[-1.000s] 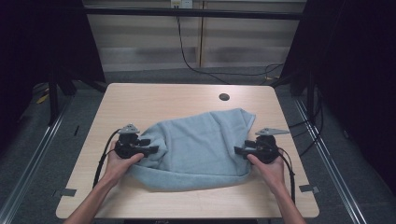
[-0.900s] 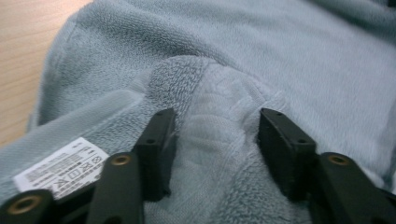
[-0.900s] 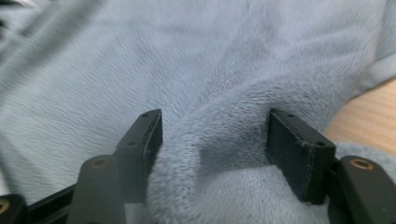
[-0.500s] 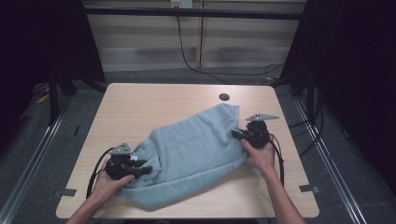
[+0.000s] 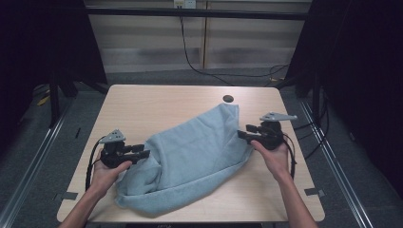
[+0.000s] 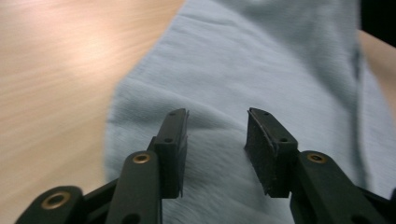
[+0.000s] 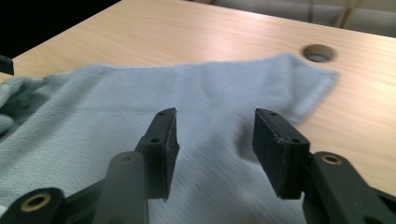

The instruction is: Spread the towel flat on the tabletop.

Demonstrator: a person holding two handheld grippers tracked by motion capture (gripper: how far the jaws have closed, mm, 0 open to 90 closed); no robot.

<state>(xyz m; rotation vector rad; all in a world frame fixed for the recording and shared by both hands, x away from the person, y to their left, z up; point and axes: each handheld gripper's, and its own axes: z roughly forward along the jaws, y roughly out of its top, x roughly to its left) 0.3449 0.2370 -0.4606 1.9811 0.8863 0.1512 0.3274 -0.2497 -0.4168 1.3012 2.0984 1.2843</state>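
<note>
A light blue towel [image 5: 195, 152] lies rumpled and slantwise on the wooden table [image 5: 157, 104], from the front left to the back right. My left gripper [image 5: 145, 153] is at the towel's left edge, open, its jaws over the cloth [image 6: 261, 70] with nothing clamped between them [image 6: 217, 117]. My right gripper [image 5: 240, 134] is at the towel's right edge, also open, its jaws apart above the towel [image 7: 140, 93] in the right gripper view [image 7: 215, 115]. A hand holds each gripper.
A round cable hole [image 5: 228, 99] sits near the table's back edge, just beyond the towel's far corner [image 7: 319, 52]. Bare tabletop lies at the back left. Cables trail on the floor behind the table [image 5: 199, 66].
The towel has been swung from lying across the table to a slant: the left gripper came toward the front, the right gripper went toward the back. Both now stand open at its edges.
</note>
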